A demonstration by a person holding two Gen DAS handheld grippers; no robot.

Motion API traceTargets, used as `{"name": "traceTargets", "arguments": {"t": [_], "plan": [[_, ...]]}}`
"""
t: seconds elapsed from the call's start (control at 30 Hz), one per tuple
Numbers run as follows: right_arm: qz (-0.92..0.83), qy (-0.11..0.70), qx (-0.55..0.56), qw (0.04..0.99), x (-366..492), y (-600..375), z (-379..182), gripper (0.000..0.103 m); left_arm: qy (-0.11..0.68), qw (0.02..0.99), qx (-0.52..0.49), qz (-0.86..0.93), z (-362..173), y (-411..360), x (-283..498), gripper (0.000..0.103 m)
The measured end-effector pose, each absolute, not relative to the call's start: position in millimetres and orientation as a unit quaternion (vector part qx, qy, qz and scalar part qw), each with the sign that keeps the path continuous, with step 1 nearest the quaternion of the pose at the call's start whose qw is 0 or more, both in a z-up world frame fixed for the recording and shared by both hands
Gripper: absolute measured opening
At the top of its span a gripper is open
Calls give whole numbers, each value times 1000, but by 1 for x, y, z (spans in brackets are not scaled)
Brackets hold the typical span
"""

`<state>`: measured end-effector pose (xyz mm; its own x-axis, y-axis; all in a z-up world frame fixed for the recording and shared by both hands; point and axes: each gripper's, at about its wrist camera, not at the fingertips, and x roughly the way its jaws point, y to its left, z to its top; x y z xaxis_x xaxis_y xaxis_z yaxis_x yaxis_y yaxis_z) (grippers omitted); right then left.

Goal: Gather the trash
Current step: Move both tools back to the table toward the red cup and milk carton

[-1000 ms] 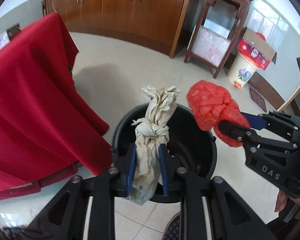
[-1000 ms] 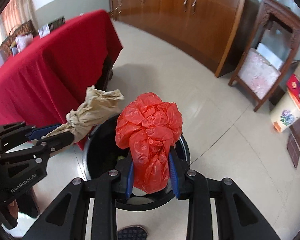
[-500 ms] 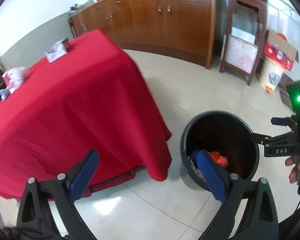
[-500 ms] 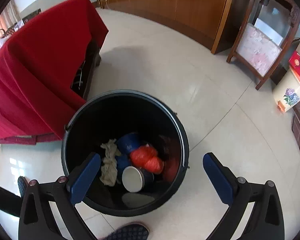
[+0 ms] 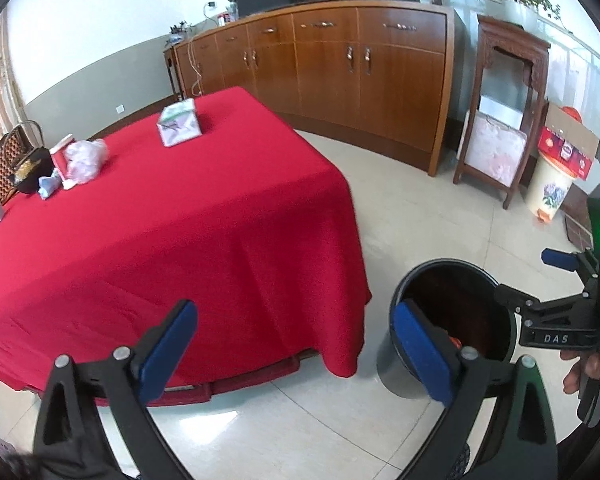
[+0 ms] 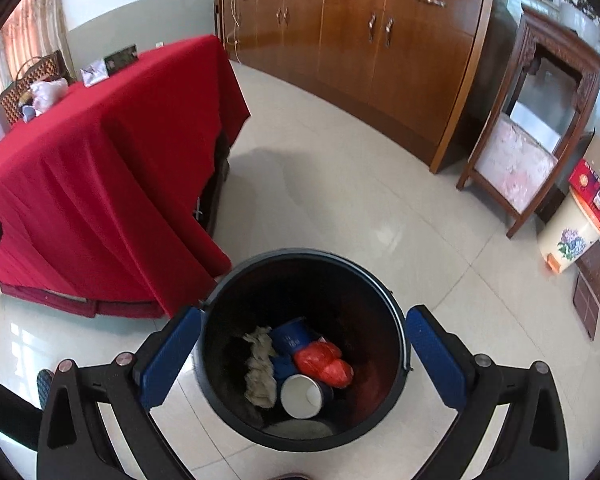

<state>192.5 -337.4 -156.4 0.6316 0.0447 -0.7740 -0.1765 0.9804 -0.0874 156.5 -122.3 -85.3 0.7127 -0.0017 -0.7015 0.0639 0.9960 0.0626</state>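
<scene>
Now both of my tools are empty. The left gripper (image 5: 296, 344) has just been opening and stands wide with nothing between its blue pads; the right gripper (image 6: 300, 360) has done the same (its jaws straddle the view of the bin, touching nothing).

The black bin (image 6: 396, 320) sits on the tiled floor just beside the hanging corner of the red tablecloth (image 5: 180, 220). At its bottom I can see a beige rag (image 6: 260, 372), a red plastic bag (image 6: 324, 364), and a paper cup (image 6: 302, 396) lying on its side among blue cups.

What I judge to be left is on the table: a crumpled pale plastic bag (image 5: 86, 158) near the far left end, close to a dark bowl (image 5: 30, 172) and a small blue wrapper (image 5: 48, 186). A tissue box (image 5: 180, 124) stands further along; I doubt that is trash.

The relation that matters: the pale bag lies up and to the left of my left gripper, well apart, across the tabletop. The right gripper hangs over the bin, away from the table, so the left hand is the nearer one. The bag is a rounded lump with no clear long axis, so any jaw angle should do.
</scene>
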Motion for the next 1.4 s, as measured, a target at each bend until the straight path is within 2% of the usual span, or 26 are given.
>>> {"name": "traceTargets", "arguments": {"t": [0.5,1.0,1.4], "plan": [[158,334,-46,928,187,-210,-74,103,329,943,-4,42,-46,-24,142,99],[189,326,-96,921,186,-109,-38,103,292,950,-33,101,-26,60,128,99],[194,313,-123,922,209,-61,-14,103,278,954,-50,102,-20,108,150,99]]}}
